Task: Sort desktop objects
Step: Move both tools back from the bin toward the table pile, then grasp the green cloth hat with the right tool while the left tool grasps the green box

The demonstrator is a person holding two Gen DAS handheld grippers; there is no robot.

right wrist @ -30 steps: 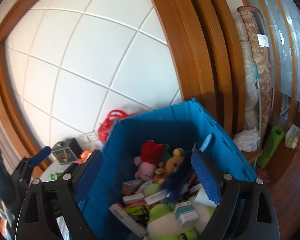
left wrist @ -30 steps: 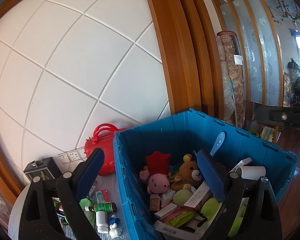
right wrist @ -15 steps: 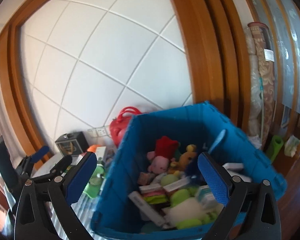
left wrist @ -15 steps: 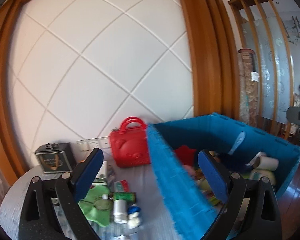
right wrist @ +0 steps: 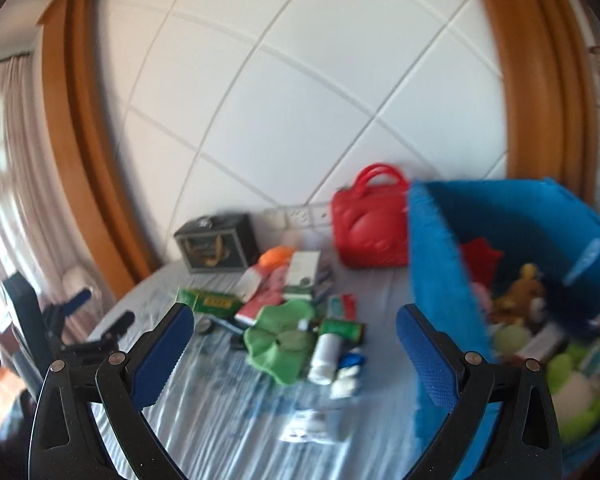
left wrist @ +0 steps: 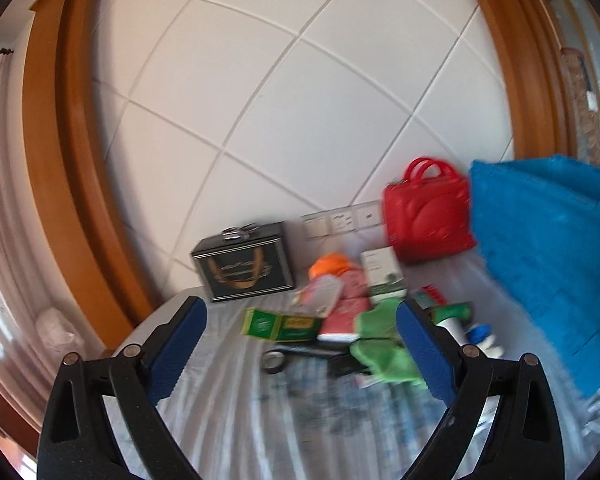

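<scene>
Blue bin (right wrist: 432, 264) beside clutter — both hand-held grippers (left (left wrist: 300, 344), right (right wrist: 292, 348)) spread wide, empty.

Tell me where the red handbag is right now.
The red handbag stands at the back of the table against the wall, touching or nearly touching the blue bin on its right, with the wall sockets just to its left.
</scene>
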